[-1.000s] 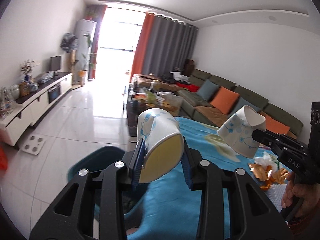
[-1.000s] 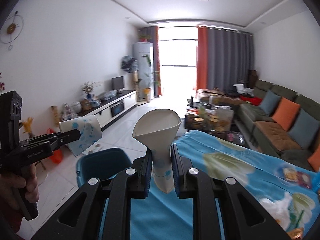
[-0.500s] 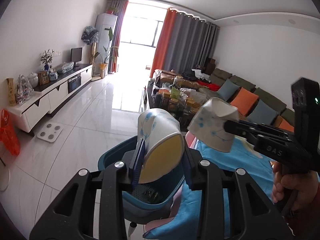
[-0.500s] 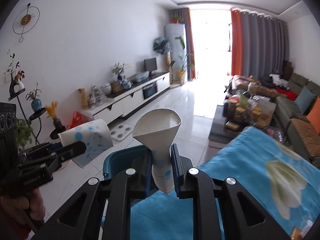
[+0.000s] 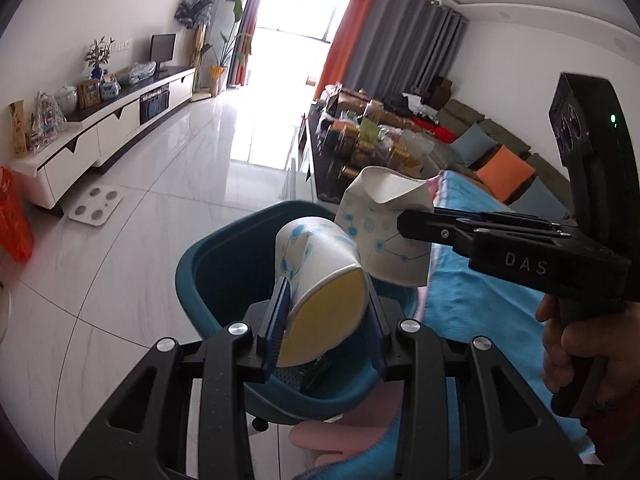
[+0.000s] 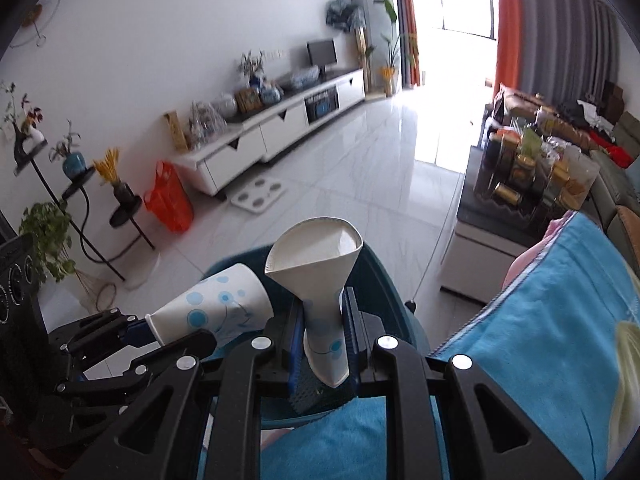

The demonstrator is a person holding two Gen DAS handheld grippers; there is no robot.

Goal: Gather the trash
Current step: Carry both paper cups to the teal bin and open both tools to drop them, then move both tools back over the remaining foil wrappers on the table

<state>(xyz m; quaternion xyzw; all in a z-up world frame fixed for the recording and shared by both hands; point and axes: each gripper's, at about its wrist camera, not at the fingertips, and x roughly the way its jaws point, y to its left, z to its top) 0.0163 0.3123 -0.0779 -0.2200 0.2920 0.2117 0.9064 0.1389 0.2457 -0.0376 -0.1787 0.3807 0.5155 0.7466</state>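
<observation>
Living room, white tiled floor (image 5: 168, 184), with a teal bin (image 5: 224, 276) standing just beside the near corner of a surface under a blue cloth (image 6: 532, 340).

Item one: paper cup (image 5: 320, 280), white with blue dots, clamped at its base between the pads of our left gripper (image 5: 326, 320). Its long axis lies along the fingers, tipped slightly up; its base faces the left wrist camera and its mouth points away, over the bin's opening.

Item two: crushed paper cup (image 6: 320, 276), pinched flat at its lower half by our right gripper (image 6: 322, 340). Long axis close to upright in the right wrist view, flared mouth up and away from the camera, also above the bin.

Both cups hang close together, nearly touching in the left wrist view; whether they touch we cannot tell.

Step in hand, by our judgement: the drop. To do it well we should bring each cup squarely over the middle of the opening, clear of the rim and of the cloth's edge, tilt the mouths downward, and open one gripper at a time so the cups do not knock each other aside. Light paper may cling to a pad; a wide opening should help.
</observation>
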